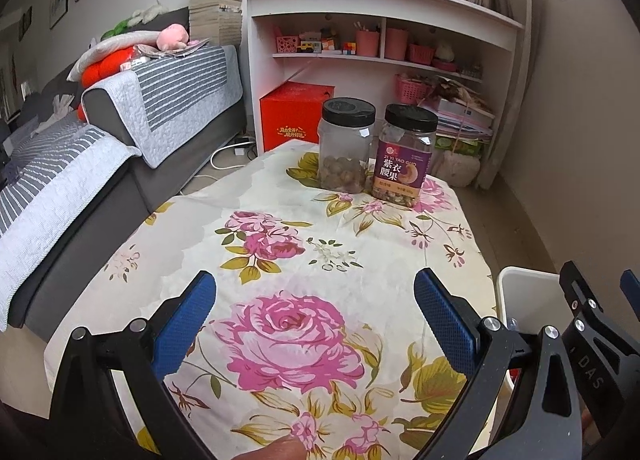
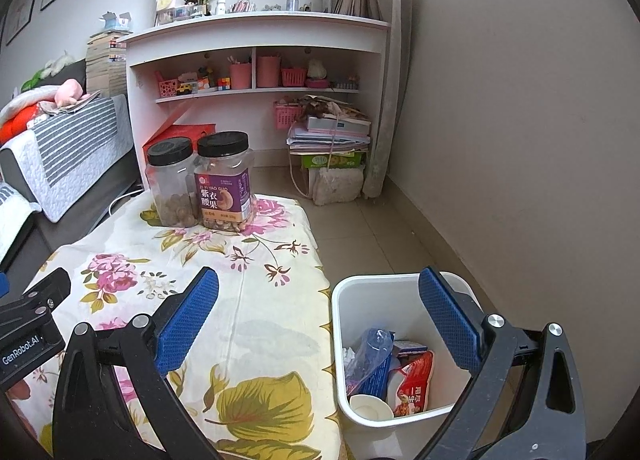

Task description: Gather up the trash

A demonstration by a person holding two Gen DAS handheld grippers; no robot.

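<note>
Left wrist view: left gripper (image 1: 314, 302) spread wide over the near part of the flowered tablecloth (image 1: 280, 252), blue pads (image 1: 188, 320) well apart, nothing between them. At the far edge of the table, two plastic jars with black lids, side by side and touching or nearly so: clear jar (image 1: 346, 145) with brown nuts low inside, purple-labelled jar (image 1: 404, 153) to its right. No loose trash on the cloth between the jars and the near edge. At the right side of the table, a corner of the white bin (image 1: 524, 288), partly hidden behind the other gripper's black frame.

Right wrist view: right gripper (image 2: 320, 308) also fully released, empty, hanging above the right edge of the table, one pad over the cloth, the other over the white bin. Bin standing on the tiled floor just beside the table's right edge, upright. Inside it (all the trash of the task, as far as visible): a blue crumpled wrapper (image 2: 370, 360), a red snack bag (image 2: 414, 384), a white paper cup (image 2: 370, 408) at the bottom near corner. At the left border, part of the left gripper's body.

Behind the table, white shelf unit (image 2: 256, 35) against the wall; grey sofa (image 1: 100, 163) along the left side.
</note>
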